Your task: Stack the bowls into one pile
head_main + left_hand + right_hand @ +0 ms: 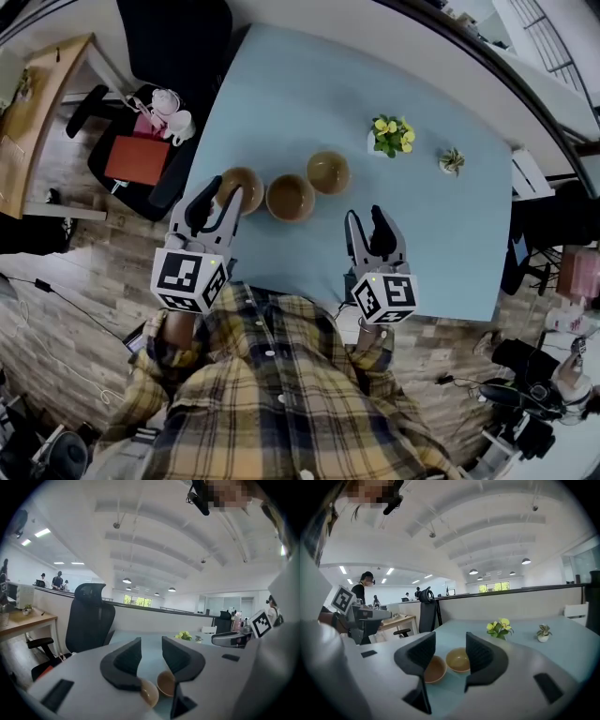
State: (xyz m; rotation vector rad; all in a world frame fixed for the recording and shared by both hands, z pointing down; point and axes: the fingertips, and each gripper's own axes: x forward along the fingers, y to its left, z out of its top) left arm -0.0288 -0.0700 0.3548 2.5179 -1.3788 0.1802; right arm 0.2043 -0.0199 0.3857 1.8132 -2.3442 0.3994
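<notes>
Three brown bowls stand apart in a row on the light blue table (441, 244): a left bowl (249, 187), a middle bowl (291, 197) and a right bowl (328, 172). My left gripper (217, 200) is open, and its tips hover at the left bowl's near rim and hide part of it. Two bowls (150, 694) (166, 682) show low between its jaws in the left gripper view (151, 656). My right gripper (368, 221) is open and empty, just right of and nearer than the bowls. In the right gripper view (451, 651) the middle bowl (433, 669) and the right bowl (458, 660) lie beyond its jaws.
A pot of yellow flowers (392, 136) and a small potted succulent (451, 161) stand behind the bowls to the right. A black office chair (178, 47) and a red item (137, 159) are off the table's left edge. The table's near edge runs under my grippers.
</notes>
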